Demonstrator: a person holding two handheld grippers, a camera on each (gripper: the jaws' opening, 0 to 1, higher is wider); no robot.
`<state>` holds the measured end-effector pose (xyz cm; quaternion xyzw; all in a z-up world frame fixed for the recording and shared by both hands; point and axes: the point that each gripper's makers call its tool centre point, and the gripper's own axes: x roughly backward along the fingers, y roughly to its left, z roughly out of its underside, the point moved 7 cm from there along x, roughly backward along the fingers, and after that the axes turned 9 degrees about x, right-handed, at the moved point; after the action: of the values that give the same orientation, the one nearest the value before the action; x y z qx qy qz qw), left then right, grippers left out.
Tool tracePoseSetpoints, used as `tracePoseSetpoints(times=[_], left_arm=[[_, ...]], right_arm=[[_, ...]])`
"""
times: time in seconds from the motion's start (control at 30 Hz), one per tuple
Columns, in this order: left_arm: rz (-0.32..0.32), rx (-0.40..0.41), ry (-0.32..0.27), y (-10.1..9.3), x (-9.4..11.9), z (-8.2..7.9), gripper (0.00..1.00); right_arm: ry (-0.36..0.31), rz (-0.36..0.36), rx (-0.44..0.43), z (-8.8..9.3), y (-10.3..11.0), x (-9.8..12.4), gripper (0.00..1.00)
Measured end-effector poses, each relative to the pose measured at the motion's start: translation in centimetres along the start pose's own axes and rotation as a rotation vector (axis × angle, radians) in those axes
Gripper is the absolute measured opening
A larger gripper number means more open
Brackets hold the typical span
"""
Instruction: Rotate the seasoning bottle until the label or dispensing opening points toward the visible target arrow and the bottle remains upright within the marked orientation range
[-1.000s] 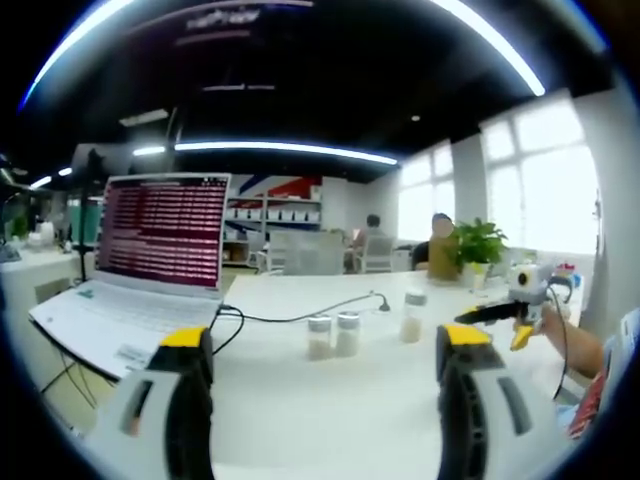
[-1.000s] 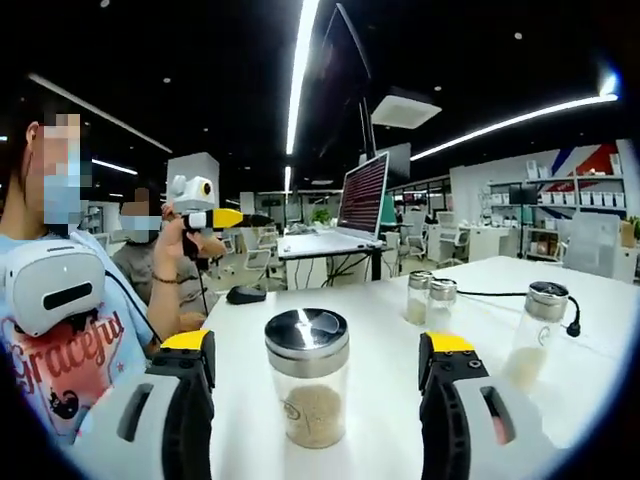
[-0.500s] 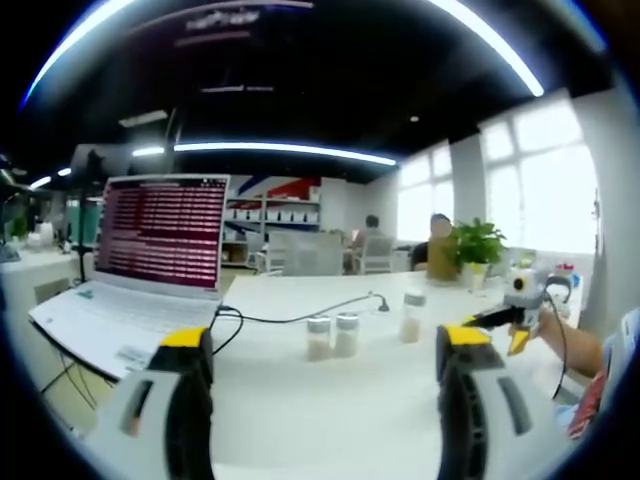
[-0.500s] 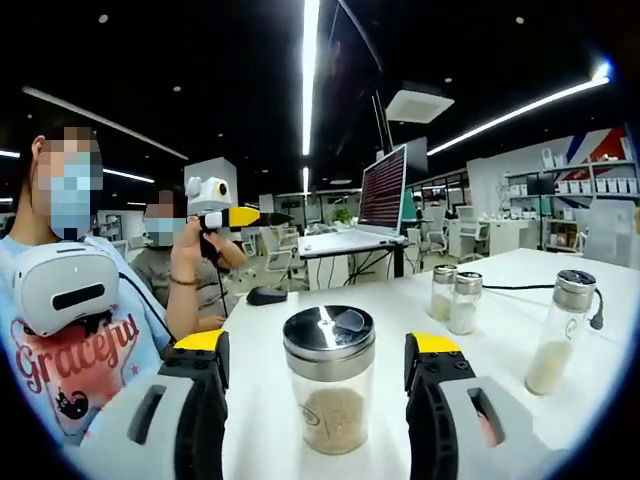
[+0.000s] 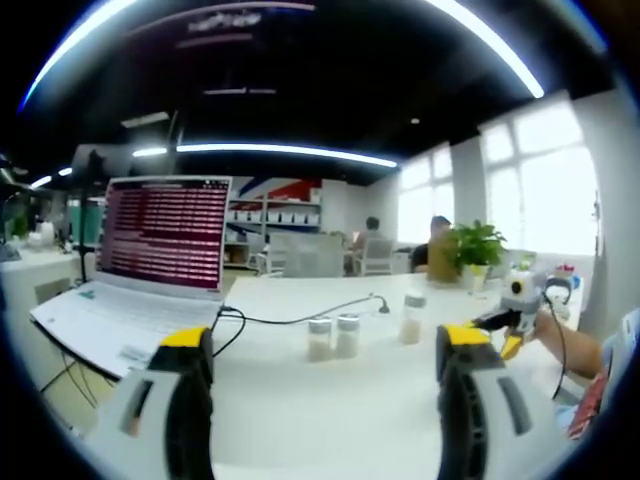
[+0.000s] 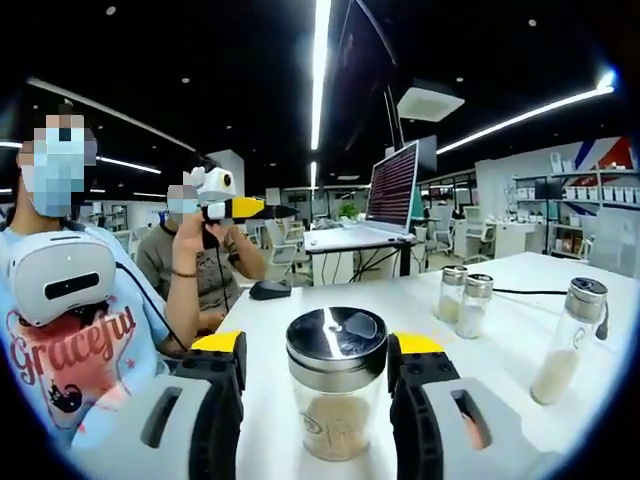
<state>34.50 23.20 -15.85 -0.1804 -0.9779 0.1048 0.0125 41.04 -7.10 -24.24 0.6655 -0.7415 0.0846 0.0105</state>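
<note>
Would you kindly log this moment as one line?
right gripper: fingers flank glass seasoning jar with steel lid | left gripper: open, idle | jar upright

My right gripper [image 6: 315,362] has grey moulded jaws capped with yellow tips over black inner pads; my left gripper [image 5: 322,352] matches. I wear a light-blue printed T-shirt [image 6: 75,365] and a white headset [image 6: 62,277].

Seasoning bottle [image 6: 336,395] on tabletop [image 6: 500,300], btwn right gripper [image 6: 320,365] jaws. Two small jars [image 6: 463,300] + tall bottle [image 6: 565,340] behind-right; laptop [image 6: 385,205] further back.
</note>
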Motion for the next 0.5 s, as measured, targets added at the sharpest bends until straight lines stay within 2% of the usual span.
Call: tracePoseSetpoints(times=[0.07, 0.13, 0.2, 0.37, 0.5], left_arm=[[-0.003, 0.004, 0.001, 0.1, -0.2, 0.0, 0.98], [-0.003, 0.008, 0.008, 0.2, -0.5, 0.1, 0.98], [0.000, 0.005, 0.015, 0.3, -0.6, 0.1, 0.98], [0.015, -0.003, -0.003, 0.1, -0.6, -0.4, 0.98], [0.019, -0.001, 0.015, 0.2, -1.1, -0.1, 0.98]], right_arm=[[0.008, 0.002, 0.007, 0.1, -0.2, 0.0, 0.51], [0.041, 0.032, 0.050, 0.2, -0.6, 0.1, 0.44], [0.044, 0.038, 0.047, 0.2, -0.7, 0.1, 0.39], [0.023, 0.034, 0.012, 0.5, -0.9, 0.1, 0.39], [0.048, 0.041, 0.017, 0.2, -0.9, 0.1, 0.38]])
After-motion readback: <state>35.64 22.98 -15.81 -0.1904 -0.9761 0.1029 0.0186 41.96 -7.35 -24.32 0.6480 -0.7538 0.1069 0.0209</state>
